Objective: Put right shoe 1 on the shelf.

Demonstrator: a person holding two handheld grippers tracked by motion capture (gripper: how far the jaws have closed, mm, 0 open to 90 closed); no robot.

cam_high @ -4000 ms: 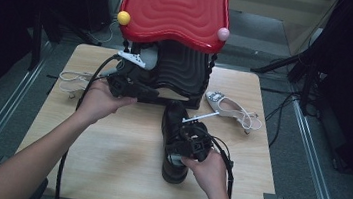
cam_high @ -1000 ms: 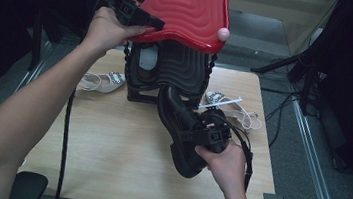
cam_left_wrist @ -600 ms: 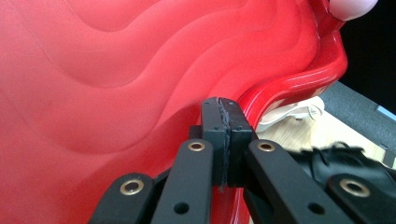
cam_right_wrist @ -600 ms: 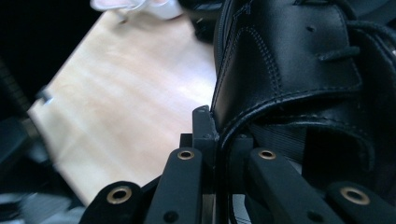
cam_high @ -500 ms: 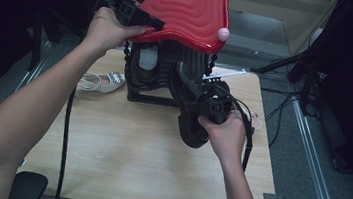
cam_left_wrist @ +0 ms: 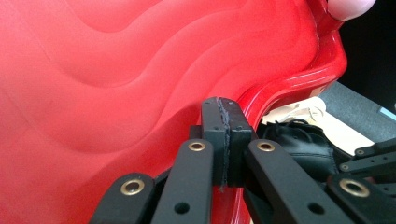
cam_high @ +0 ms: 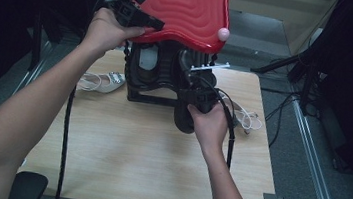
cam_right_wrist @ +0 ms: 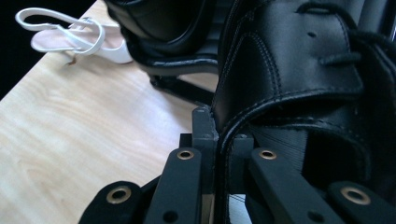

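Observation:
A glossy red wavy lid (cam_high: 189,10) (cam_left_wrist: 116,93) stands raised over a black shoe rack (cam_high: 161,85) at the table's far side. My left gripper (cam_high: 155,24) (cam_left_wrist: 223,105) is up at the lid's left edge, jaws pressed shut with nothing seen between them. My right gripper (cam_high: 196,92) (cam_right_wrist: 215,116) is shut on the collar of a black lace-up shoe (cam_high: 184,119) (cam_right_wrist: 299,70). It holds the shoe toe-first at the rack's right opening. Another black shoe (cam_high: 146,61) (cam_right_wrist: 159,23) sits in the rack's left side.
One white sandal (cam_high: 101,81) (cam_right_wrist: 79,42) lies left of the rack, another (cam_high: 245,117) to its right. A pink knob (cam_high: 223,33) (cam_left_wrist: 348,7) sticks out of the lid's right corner. The wooden table (cam_high: 132,160) stretches toward me; cables trail from both grippers.
My right hand has carried the black shoe away from me, up to the rack under the lid. My left hand rose to the lid earlier and has since stayed still.

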